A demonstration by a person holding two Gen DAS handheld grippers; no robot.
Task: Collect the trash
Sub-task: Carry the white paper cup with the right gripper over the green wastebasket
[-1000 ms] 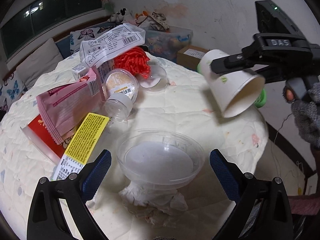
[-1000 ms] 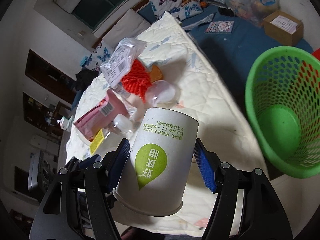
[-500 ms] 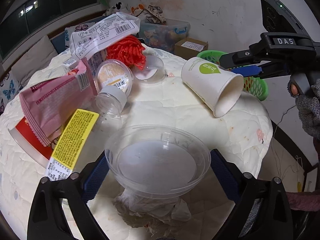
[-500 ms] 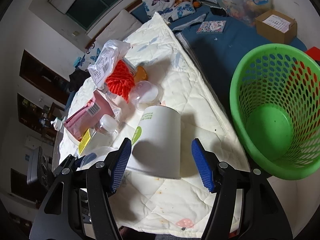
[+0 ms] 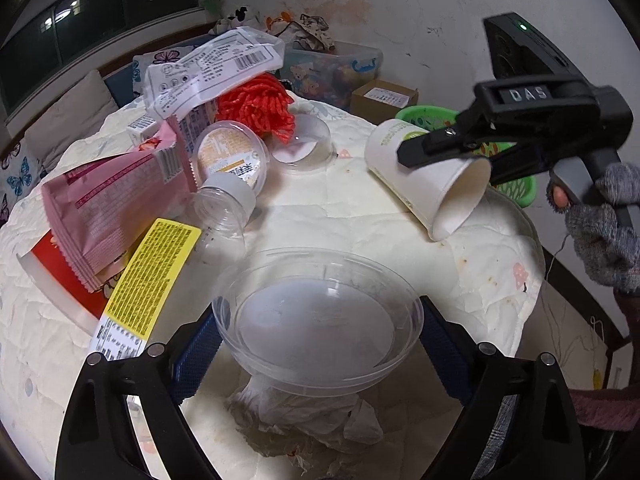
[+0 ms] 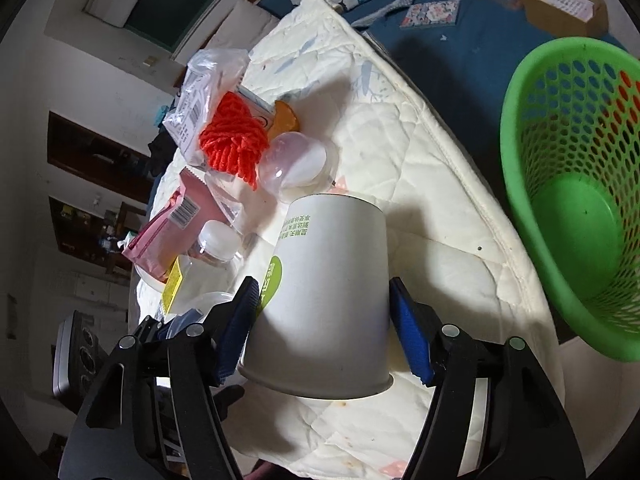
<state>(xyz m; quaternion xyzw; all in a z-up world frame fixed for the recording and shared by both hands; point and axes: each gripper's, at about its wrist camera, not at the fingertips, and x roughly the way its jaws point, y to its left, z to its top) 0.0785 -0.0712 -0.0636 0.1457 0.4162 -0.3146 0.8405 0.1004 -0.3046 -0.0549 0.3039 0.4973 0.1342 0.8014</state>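
Note:
A clear plastic bowl (image 5: 316,320) sits between the blue pads of my left gripper (image 5: 316,344), both pads against its rim, just above a crumpled tissue (image 5: 296,412). The white paper cup (image 6: 332,280) with a green logo lies tilted between the pads of my right gripper (image 6: 324,320). Its open rim rests on the quilted table (image 5: 492,280) near the right edge. Those jaws are easing open a little, with both pads still on the cup. A gloved hand (image 5: 600,232) holds the right gripper.
A green mesh basket (image 6: 568,208) stands on the floor beyond the table's right edge. Behind the bowl lie a pink wrapper (image 5: 108,208), a yellow-labelled pack (image 5: 148,276), a small clear bottle (image 5: 224,208), red yarn (image 5: 256,108) and a clear dome lid (image 5: 304,144).
The right gripper came down with the cup, from the air until its rim rests on the table. The left jaws have closed in onto the bowl's rim.

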